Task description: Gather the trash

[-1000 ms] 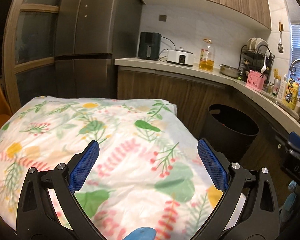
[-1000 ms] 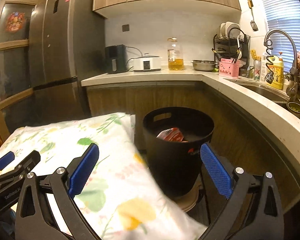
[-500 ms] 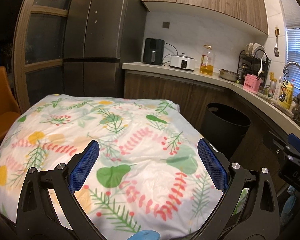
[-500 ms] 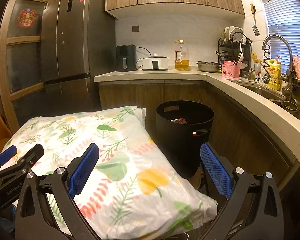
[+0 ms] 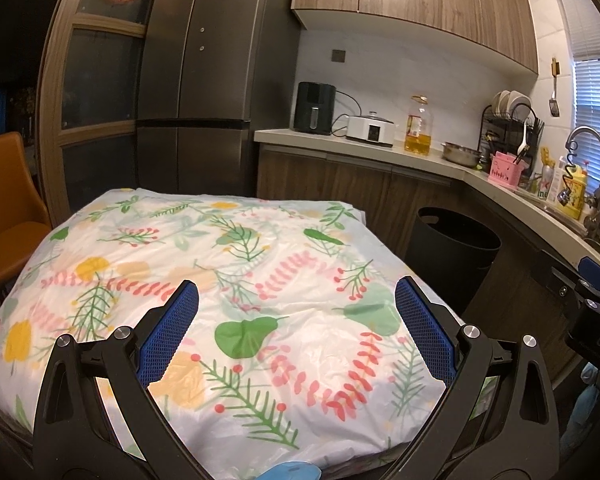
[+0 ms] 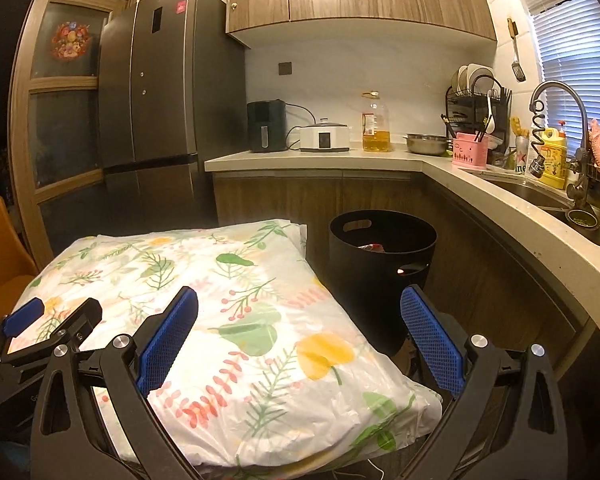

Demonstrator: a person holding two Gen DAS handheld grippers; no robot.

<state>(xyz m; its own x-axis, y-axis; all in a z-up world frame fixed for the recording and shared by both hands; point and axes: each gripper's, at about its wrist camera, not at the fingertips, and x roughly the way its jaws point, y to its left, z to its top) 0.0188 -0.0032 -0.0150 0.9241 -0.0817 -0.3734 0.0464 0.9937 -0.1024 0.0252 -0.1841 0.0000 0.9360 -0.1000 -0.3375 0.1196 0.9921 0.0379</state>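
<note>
A black trash bin (image 6: 382,268) stands on the floor by the table's far right corner, with a red wrapper (image 6: 374,247) inside; it also shows in the left wrist view (image 5: 452,252). My left gripper (image 5: 297,328) is open and empty above the table with the floral plastic cover (image 5: 204,264). My right gripper (image 6: 300,334) is open and empty over the table's right edge (image 6: 340,380), short of the bin. The left gripper also shows at the left of the right wrist view (image 6: 40,328).
A kitchen counter (image 6: 500,216) with a sink (image 6: 540,196), tap, dish rack, oil bottle (image 6: 375,124) and appliances curves along the right. A dark fridge (image 5: 204,80) stands behind the table. An orange chair (image 5: 4,208) is at the left.
Both grippers have pulled back and risen; more of the table and kitchen is in view and the bin looks farther away. Both stay open and empty.
</note>
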